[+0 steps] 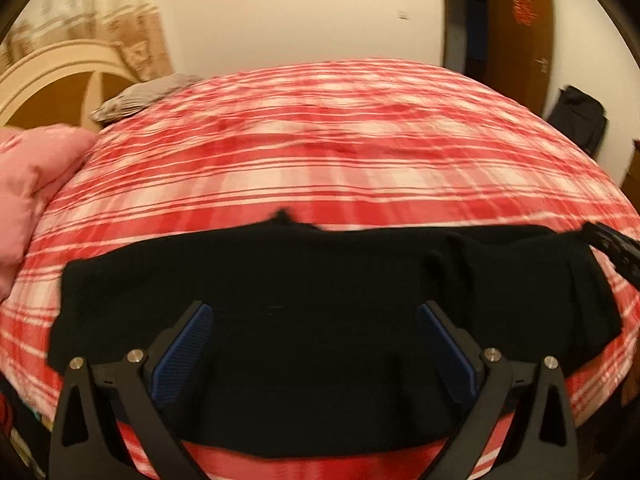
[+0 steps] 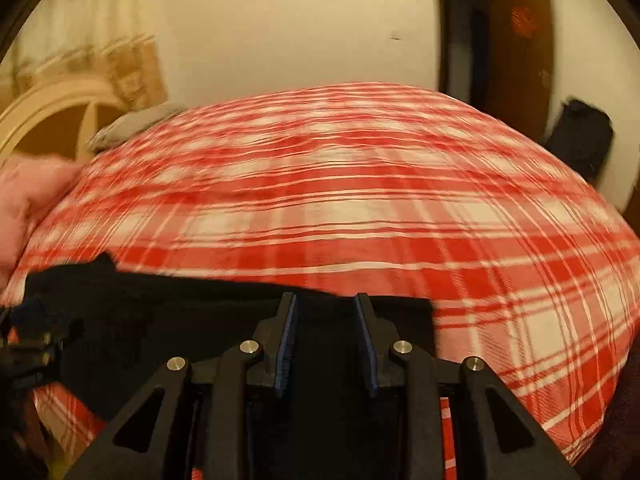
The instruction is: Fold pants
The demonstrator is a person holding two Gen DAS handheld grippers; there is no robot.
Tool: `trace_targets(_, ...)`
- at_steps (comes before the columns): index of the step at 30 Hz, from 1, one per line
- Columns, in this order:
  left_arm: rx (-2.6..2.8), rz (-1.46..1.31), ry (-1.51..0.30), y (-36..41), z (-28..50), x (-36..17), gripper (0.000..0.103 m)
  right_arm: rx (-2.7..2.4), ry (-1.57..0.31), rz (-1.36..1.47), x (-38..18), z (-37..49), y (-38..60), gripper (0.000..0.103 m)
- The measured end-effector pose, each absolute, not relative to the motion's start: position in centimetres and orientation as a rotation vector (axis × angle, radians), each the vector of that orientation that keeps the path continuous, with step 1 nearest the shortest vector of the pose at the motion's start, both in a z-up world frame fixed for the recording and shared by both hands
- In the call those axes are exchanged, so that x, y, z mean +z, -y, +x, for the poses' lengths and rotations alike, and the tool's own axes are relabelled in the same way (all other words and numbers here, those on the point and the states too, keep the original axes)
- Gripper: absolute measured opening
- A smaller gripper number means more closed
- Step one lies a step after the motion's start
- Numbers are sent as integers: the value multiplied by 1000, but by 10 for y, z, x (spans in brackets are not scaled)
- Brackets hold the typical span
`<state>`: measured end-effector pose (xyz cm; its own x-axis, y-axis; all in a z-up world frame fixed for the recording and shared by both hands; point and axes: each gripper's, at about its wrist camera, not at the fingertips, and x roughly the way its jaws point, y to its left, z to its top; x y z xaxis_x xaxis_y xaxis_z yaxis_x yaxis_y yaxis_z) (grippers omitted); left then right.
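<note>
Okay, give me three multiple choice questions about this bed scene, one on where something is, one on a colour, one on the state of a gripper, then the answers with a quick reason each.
1. Where do the pants lie?
A. along the near edge of the bed
B. hung on the door
C. on the pink quilt

2. What colour is the bed cover?
A. plain blue
B. red and white plaid
C. green stripes

3. How does the left gripper stand?
A. shut on the pants
B. open above the pants
C. out of view

Answers: 1 A, the black cloth spreads across the near edge; 2 B, red and white checks show in both views; 3 B, its blue pads stand wide apart.
</note>
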<state>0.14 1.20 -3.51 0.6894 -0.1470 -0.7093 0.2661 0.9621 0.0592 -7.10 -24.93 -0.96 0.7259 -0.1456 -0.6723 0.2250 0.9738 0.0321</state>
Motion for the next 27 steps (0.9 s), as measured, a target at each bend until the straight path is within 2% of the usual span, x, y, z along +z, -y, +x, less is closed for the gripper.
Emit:
trace_targets(8, 0, 110, -770, -94, 16, -39, 103, -44, -819, 112, -41, -66, 199, 31)
trace_targets(9, 26, 98, -767, -104, 16, -39, 103, -47, -825, 91, -46, -65, 193, 33)
trace_targets(12, 104, -21, -766, -149, 16, -38, 103, -39, -809, 40, -48, -65, 180, 48)
trace_targets(15, 166, -147, -767, -189, 15, -45, 103, -42, -802, 25, -51, -65, 177, 54)
trace_targets(21, 204, -311, -780, -232, 21, -66, 103, -48, -800, 13, -51, -64, 174, 56)
trace_targets(27, 149, -446, -736, -240, 17, -79, 103, -48, -805, 13, -51, -63, 174, 56)
